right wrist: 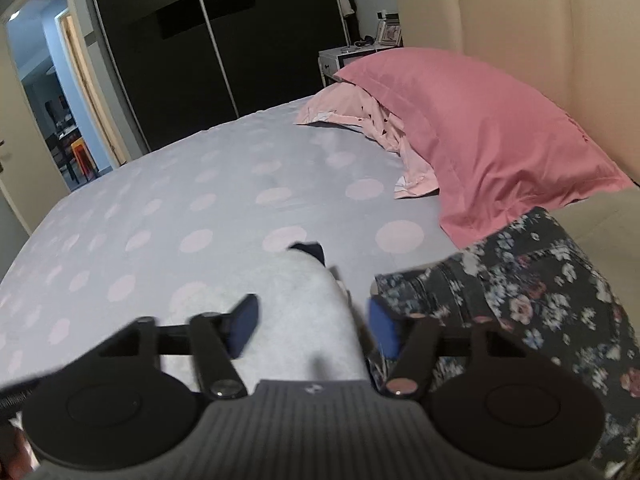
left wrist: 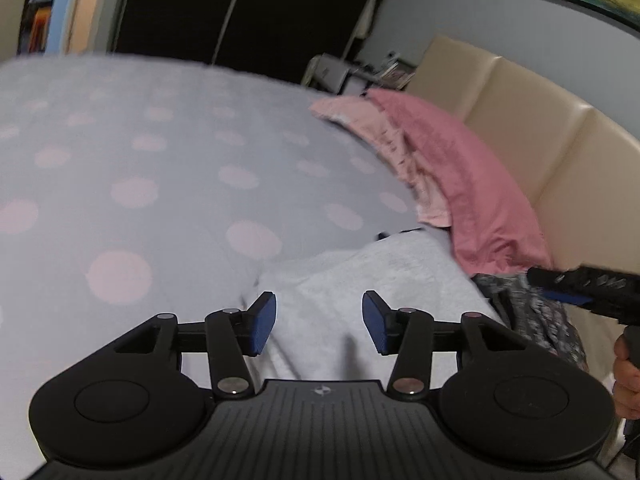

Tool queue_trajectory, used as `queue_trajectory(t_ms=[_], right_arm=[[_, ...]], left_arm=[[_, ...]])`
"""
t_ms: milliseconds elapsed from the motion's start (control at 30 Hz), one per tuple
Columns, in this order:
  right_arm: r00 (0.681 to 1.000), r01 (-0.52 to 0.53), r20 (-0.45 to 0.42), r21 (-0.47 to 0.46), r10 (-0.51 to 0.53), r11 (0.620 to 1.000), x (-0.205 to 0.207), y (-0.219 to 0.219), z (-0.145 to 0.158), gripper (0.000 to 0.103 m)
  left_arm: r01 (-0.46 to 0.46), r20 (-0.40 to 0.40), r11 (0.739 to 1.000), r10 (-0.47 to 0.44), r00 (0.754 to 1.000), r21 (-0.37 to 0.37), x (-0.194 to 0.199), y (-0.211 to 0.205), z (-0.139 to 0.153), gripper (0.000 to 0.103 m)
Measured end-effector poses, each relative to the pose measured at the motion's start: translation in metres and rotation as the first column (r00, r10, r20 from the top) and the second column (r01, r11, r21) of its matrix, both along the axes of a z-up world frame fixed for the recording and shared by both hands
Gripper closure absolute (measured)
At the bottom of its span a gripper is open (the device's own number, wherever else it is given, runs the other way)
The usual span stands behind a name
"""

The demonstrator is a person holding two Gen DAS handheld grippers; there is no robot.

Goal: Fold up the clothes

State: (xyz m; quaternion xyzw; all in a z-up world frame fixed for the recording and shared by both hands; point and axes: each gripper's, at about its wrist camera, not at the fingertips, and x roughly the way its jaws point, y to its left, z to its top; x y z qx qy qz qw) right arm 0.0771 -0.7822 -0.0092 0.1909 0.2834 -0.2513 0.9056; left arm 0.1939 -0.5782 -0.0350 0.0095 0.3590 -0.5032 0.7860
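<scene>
Left wrist view shows, largest of all, the bed (left wrist: 140, 168), spread with a pale grey-blue sheet dotted with pink circles and filling most of the picture. Behind it stands a cream padded headboard (left wrist: 532, 120), and at the far side a dark wardrobe (left wrist: 248, 4) with sliding doors.

Against the headboard leans a deep pink pillow (left wrist: 472, 184), with a paler pink patterned pillow (left wrist: 384, 140) partly under it and nearer the middle of the bed.

The light grey garment (left wrist: 360, 280) lies on the sheet at the near edge of the bed, directly ahead of both tools; a small dark piece shows at its far end. Just to its right, touching or nearly so, lies a dark floral garment (right wrist: 532, 292), its far edge close under the corner of the deep pink pillow.

The left tool (left wrist: 319, 322) hangs over the grey garment with its blue pads spread apart; the cloth lies in view between them, but neither pad presses on it. The right tool (right wrist: 314, 328) is blurred, and its pads are likewise spread: the left pad is over the grey garment, the right one at the seam where grey meets floral. Nothing is pinched in either.

In the left wrist view the right tool's body juts in from the right edge above the floral cloth, with part of the person's hand (left wrist: 628, 376) on its handle.
</scene>
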Motion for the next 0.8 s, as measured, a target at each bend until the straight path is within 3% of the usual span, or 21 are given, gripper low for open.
queue_trajectory(t_ms=[167, 300, 367, 500, 633, 800], right_arm=[[0.997, -0.074, -0.011, -0.031, 0.073, 0.997, -0.028, 0.033, -0.006, 0.057], [0.988, -0.147, -0.072, -0.12, 0.139, 0.982, -0.043, 0.065, -0.029, 0.056], [0.984, -0.162, -0.107, -0.166, 0.145, 0.973, -0.051, 0.075, -0.046, 0.045], [0.987, -0.133, -0.114, -0.163, 0.115, 0.978, -0.072, 0.081, -0.084, 0.04], [0.986, -0.126, -0.126, -0.154, 0.107, 0.98, -0.081, 0.083, -0.114, 0.039], [0.983, -0.147, -0.142, -0.196, 0.12, 0.97, -0.079, 0.085, -0.124, 0.039]], left_arm=[[0.136, 0.104, 0.991, -0.136, 0.985, 0.003, -0.05, 0.006, 0.013, 0.059], [0.192, 0.135, 0.978, -0.202, 0.97, 0.081, -0.08, 0.007, 0.0, 0.066], [0.18, 0.13, 0.976, -0.196, 0.972, 0.122, -0.085, 0.006, -0.014, 0.068], [0.153, 0.097, 0.966, -0.176, 0.98, 0.209, -0.084, 0.008, -0.048, 0.064], [0.139, 0.077, 0.969, -0.157, 0.985, 0.202, -0.08, 0.008, -0.065, 0.059], [0.128, 0.071, 0.971, -0.145, 0.987, 0.202, -0.08, 0.01, -0.075, 0.056]])
